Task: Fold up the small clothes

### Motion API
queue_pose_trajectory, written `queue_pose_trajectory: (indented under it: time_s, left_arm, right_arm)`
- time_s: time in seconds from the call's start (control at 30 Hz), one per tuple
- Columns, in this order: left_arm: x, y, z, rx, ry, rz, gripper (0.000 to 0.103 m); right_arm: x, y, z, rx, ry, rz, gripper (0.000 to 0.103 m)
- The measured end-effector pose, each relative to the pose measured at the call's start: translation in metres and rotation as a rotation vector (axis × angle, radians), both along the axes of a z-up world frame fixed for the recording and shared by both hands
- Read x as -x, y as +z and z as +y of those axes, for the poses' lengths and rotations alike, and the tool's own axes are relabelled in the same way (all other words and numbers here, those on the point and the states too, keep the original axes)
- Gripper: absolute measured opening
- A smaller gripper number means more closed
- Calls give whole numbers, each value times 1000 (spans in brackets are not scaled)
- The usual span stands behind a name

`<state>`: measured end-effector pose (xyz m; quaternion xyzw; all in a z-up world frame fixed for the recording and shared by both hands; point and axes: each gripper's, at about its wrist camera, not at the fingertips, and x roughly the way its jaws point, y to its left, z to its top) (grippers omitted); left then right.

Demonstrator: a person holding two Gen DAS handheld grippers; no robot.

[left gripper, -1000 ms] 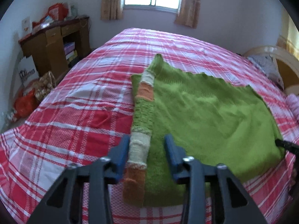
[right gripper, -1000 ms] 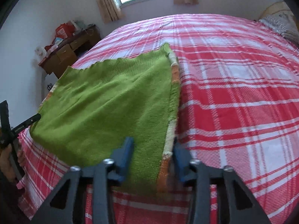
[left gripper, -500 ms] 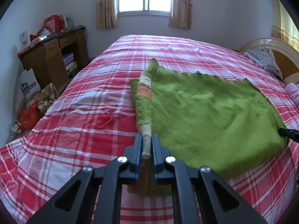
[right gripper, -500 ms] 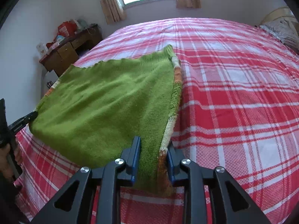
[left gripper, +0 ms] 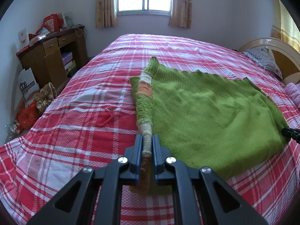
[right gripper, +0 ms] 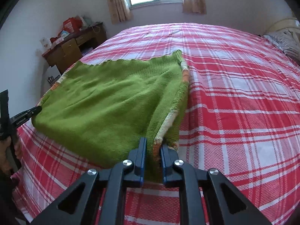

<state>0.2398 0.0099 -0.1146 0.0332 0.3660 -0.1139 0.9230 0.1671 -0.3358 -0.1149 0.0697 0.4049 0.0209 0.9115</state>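
A green knitted sweater (left gripper: 206, 112) lies spread on the red plaid bed (left gripper: 75, 121), with a striped orange, cream and green sleeve (left gripper: 144, 91) folded along its left edge. My left gripper (left gripper: 147, 140) is shut on the near end of that sleeve. In the right wrist view the sweater (right gripper: 105, 101) shows its other near corner raised off the bed. My right gripper (right gripper: 152, 142) is closing there, and its pads press on the cloth at the striped edge (right gripper: 184, 75). Each view catches the other gripper's tip at the opposite corner: the right gripper (left gripper: 290, 133) and the left gripper (right gripper: 28, 113).
A wooden desk (left gripper: 50, 56) with clutter stands left of the bed, with bags (left gripper: 28, 112) on the floor beside it. A pillow (left gripper: 262, 60) and a cream headboard (left gripper: 277, 46) are at the right. A person's hand (right gripper: 3, 150) holds the left tool.
Both grippers went from open around the sweater's near corners to closed on them. The near edge has lifted off the bed, and the right corner now hangs up from the gripper.
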Motion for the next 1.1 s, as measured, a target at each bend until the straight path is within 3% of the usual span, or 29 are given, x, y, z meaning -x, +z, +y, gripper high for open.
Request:
queue_pose_trajectory:
  time_s: [0.23,0.47,0.63,0.73,0.77,0.8,0.83,0.87,0.93,0.97,1.03,1.1]
  left_arm:
    - [5,3,4,15,-2,4,7]
    - [22,7,29,115,7,26,5]
    - [31,-4,41,132,18,47,4]
    - [31,2,42,140,41,31,4]
    - [31,8,42,147,46,12,11]
    - [30,14,42,143,53,-3,31]
    - [28,21,41,142,64,-23,45]
    - [26,25,40,146,74,-43,68]
    - [20,31,33,146,65,-73,72]
    - [14,30,26,131,49,-65,72]
    - [0,23,16,127,25,-33,54]
    - [-17,10,7,137,-9,32,7]
  right_arm:
    - [12,3,-5,-10,6,-17,9]
    - [27,-2,-16,-40,4,-12,7]
    - [26,-14,-32,-122,-22,-4,7]
    - [23,-11,-30,-118,-37,-6,11]
    - [23,-8,-29,-104,-47,-7,18]
    - [23,-7,-28,-95,-52,-8,37]
    - [23,-5,-28,-85,-62,-12,48]
    - [24,-3,-29,-81,-75,-19,63]
    - [27,3,-31,-90,-93,-42,63]
    - [27,4,-31,-87,-101,-42,63]
    - [23,9,-29,-79,-112,-47,63]
    - [18,11,-26,-66,-103,-49,63]
